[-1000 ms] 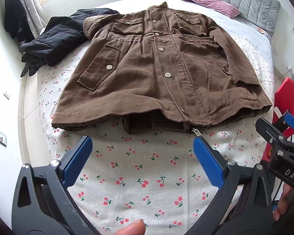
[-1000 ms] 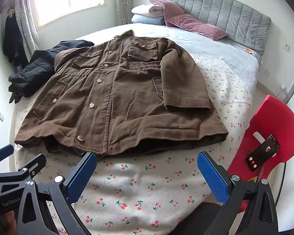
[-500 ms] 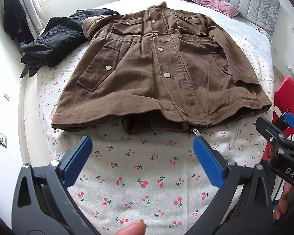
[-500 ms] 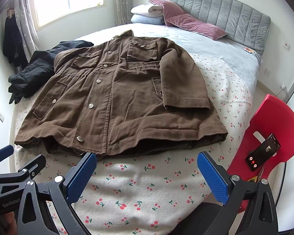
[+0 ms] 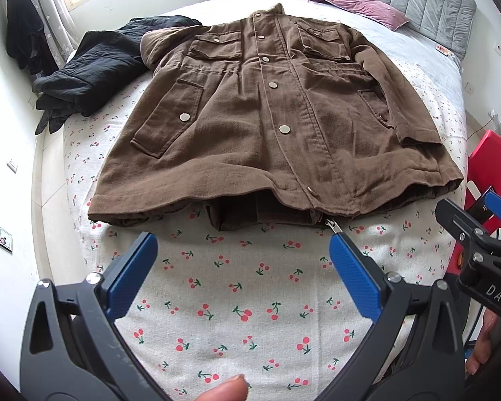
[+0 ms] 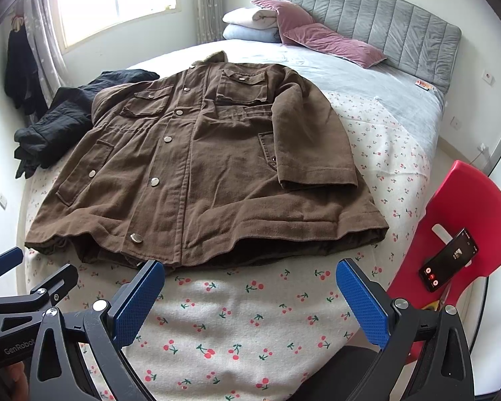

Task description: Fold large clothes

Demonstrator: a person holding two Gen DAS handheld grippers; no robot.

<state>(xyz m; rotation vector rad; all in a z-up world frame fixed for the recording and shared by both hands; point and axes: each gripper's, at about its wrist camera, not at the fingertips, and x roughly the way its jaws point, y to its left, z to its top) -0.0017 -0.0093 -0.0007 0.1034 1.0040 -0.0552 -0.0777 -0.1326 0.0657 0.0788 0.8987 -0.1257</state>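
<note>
Brown coat [image 5: 277,127] is seen in the left wrist view laid flat, front up and buttoned, on the bed [image 5: 237,304], collar toward the headboard. Its hem lies just beyond the left gripper [image 5: 240,267], whose blue fingers [image 5: 130,277] are spread wide with nothing between them. A zipper pull [image 5: 334,227] shows at the hem near the right-hand finger. A black garment [image 5: 93,70] lies beside the coat's shoulder at the bed edge. Compared with the earlier frames, the coat appears unmoved and the gripper only marginally shifted. A bare strip of cherry-print sheet is noted between hem and fingers.

Right wrist view: the coat [image 6: 197,167] is seen with one sleeve [image 6: 310,140] folded onto its front. The right gripper [image 6: 250,297] is held over the sheet short of the hem, fingers [image 6: 364,304] spread, empty. A red chair [image 6: 467,207] carries a phone [image 6: 449,260] at the bed's side. Pillows [image 6: 320,36] are stacked at the headboard. No change from before is noted.
</note>
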